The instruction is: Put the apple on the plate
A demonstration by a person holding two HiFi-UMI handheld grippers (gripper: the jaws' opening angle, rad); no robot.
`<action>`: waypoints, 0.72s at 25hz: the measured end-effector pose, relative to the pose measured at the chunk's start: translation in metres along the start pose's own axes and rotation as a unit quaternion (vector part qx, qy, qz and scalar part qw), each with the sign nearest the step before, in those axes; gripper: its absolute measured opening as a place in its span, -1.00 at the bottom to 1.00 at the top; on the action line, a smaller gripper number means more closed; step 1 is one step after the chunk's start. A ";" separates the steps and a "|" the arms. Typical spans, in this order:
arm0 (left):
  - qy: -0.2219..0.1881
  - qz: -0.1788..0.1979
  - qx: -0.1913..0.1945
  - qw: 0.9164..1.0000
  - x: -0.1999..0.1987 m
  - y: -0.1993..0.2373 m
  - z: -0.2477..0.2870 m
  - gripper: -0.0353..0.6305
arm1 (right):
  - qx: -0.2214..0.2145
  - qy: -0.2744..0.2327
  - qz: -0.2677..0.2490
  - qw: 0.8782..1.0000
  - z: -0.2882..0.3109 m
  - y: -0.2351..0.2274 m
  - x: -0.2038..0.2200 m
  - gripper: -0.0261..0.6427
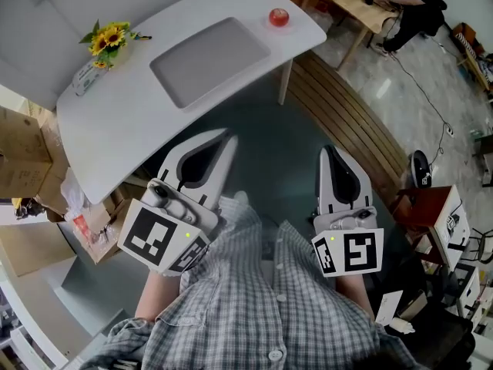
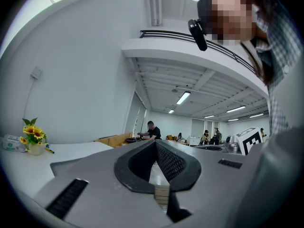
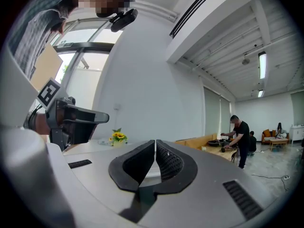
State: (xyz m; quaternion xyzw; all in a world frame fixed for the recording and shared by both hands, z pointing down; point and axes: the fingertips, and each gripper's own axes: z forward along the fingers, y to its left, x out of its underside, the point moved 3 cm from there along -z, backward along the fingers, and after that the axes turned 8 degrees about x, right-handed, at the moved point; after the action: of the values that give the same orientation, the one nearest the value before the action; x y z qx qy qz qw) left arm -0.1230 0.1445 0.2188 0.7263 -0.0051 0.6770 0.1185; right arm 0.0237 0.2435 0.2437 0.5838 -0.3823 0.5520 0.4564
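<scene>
A small red apple [image 1: 279,17] sits near the far right corner of the white table [image 1: 115,122]; a pale ring around it may be a plate, I cannot tell. Both grippers are held low, close to the person's checked shirt, well short of the table's near edge. My left gripper [image 1: 229,137] points toward the table with its jaws pressed together and nothing between them [image 2: 155,141]. My right gripper [image 1: 329,149] is likewise shut and empty [image 3: 155,141]. The apple does not show in either gripper view.
A grey mat [image 1: 209,56] lies mid-table. Sunflowers in a small vase [image 1: 108,41] and a tissue pack [image 1: 83,78] stand at the table's left end. Cardboard boxes [image 1: 23,160] sit left; a slatted wooden bench [image 1: 350,118] lies right. A person [image 1: 416,6] works at a far desk.
</scene>
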 end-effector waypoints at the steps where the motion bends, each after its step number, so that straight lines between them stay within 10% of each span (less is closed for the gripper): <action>1: -0.001 0.000 0.002 1.000 -0.001 0.007 0.005 -0.87 | 0.001 -0.001 -0.001 1.000 0.008 -0.001 -0.001 -0.84; 18: 0.000 -0.004 0.043 0.999 -0.002 0.090 0.070 -0.87 | 0.048 0.003 -0.005 0.999 0.098 -0.019 0.007 -0.84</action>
State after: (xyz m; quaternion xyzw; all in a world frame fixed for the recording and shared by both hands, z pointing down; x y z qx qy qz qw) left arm -0.0695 0.0441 0.2281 0.7307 0.0270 0.6763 0.0893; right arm 0.0712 0.1562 0.2509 0.6056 -0.3505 0.5692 0.4317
